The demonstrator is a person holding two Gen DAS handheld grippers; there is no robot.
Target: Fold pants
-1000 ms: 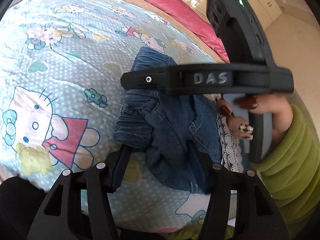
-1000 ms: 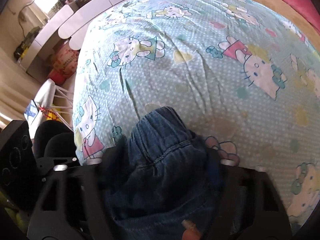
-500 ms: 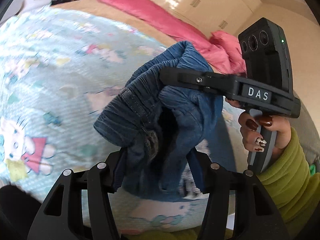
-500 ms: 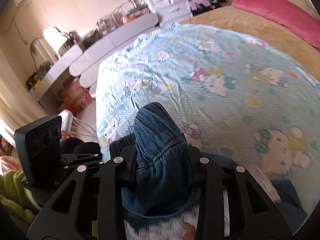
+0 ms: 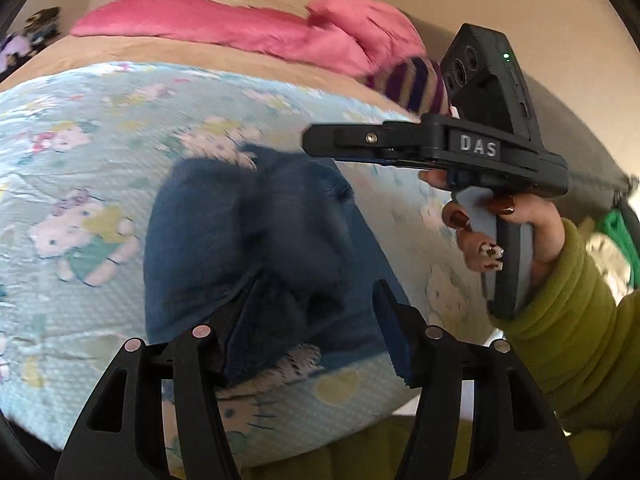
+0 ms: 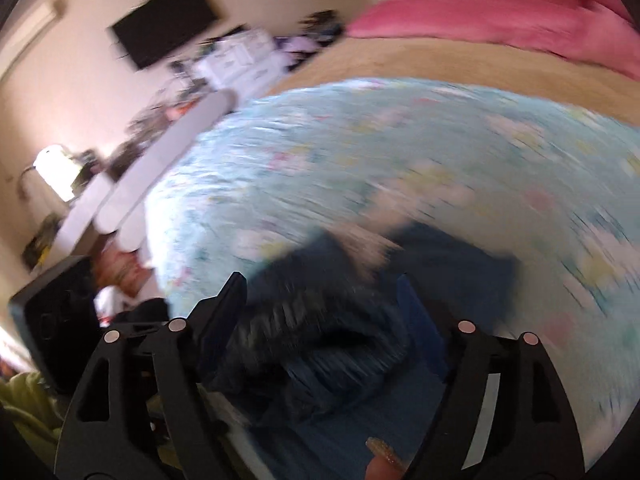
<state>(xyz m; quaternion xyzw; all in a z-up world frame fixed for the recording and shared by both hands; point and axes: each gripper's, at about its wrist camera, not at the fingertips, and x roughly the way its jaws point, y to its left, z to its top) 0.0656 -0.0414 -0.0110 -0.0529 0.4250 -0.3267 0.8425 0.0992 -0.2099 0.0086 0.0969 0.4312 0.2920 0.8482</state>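
The blue denim pants [image 5: 256, 240] lie bunched on the Hello Kitty blanket [image 5: 80, 152]. My left gripper [image 5: 316, 320] has its fingers spread wide, with denim lying between them; the left finger [image 5: 236, 320] touches the cloth. My right gripper [image 5: 320, 145] shows side-on above the pants in the left wrist view. In the blurred right wrist view the right gripper [image 6: 320, 304] stands wide apart over the crumpled denim [image 6: 320, 336], not pinching it.
A pink duvet [image 5: 248, 28] lies at the back of the bed, with a striped purple item [image 5: 412, 84] near it. A white dresser and shelf [image 6: 168, 148] and a wall TV [image 6: 168, 20] stand left of the bed.
Both grippers held the pants lifted half a second ago. Now both have opened, the pants have dropped onto the blanket, and both views have tilted up and swung right.
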